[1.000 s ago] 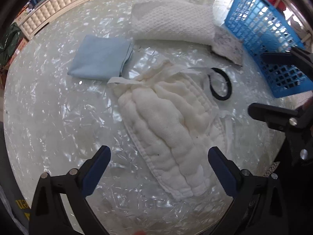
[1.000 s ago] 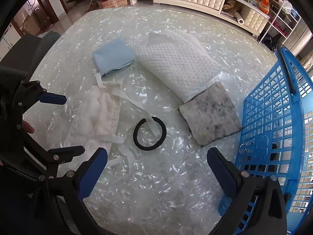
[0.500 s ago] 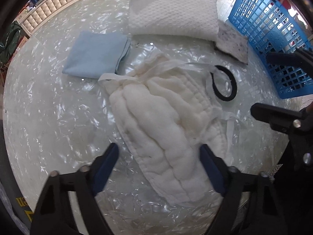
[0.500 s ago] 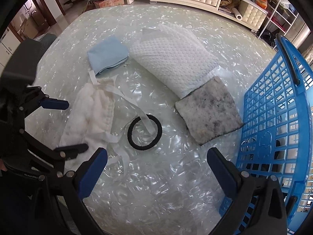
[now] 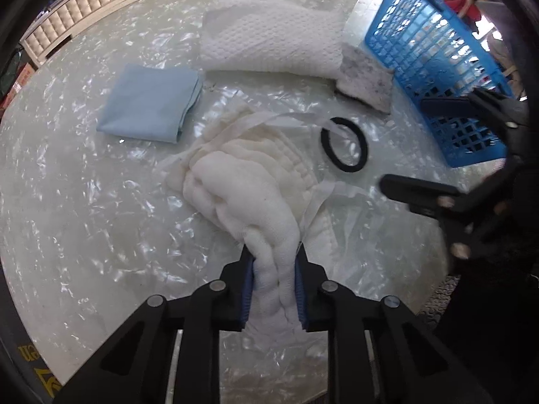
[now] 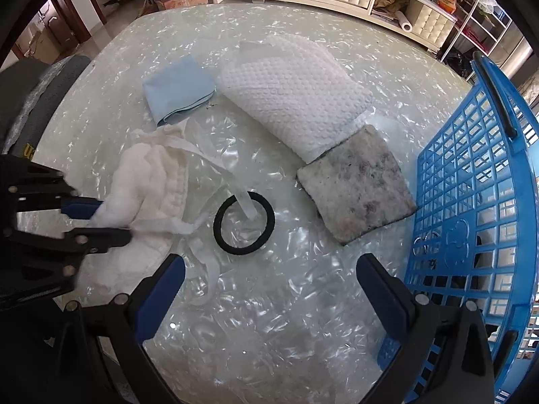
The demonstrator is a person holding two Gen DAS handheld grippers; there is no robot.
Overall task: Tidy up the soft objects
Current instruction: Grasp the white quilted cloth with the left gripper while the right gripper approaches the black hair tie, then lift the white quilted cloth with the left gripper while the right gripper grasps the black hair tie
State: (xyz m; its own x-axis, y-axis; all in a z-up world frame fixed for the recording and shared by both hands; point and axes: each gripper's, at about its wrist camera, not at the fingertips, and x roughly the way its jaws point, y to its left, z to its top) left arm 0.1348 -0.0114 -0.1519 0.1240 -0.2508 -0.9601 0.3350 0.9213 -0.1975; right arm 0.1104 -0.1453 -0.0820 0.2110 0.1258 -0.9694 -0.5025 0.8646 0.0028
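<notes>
**Left claw pinching the fluffy white cloth**

Left wrist view: the left claw [image 5: 273,281] has just been closing and now sits narrow, pads squeezing a bunched ridge of the fluffy white cloth [image 5: 249,188]. The cloth's near end is hidden between the fingers, and the rest trails across the worktop [image 5: 84,202]. A second ago it lay flat between wide-apart fingers. One of its ribbons crosses the black hair band [image 5: 344,144]. Behind it are the blue folded cloth [image 5: 151,102], the white waffle towel [image 5: 273,43] and a grey pad [image 5: 365,80], half tucked behind the towel. The blue basket [image 5: 438,67] is cut off at the right.

Right wrist view: the right claw [image 6: 269,286] hovers wide with nothing in it, unmoved from before. The left claw looks blurred here, probably gripping the cloth's edge.
</notes>
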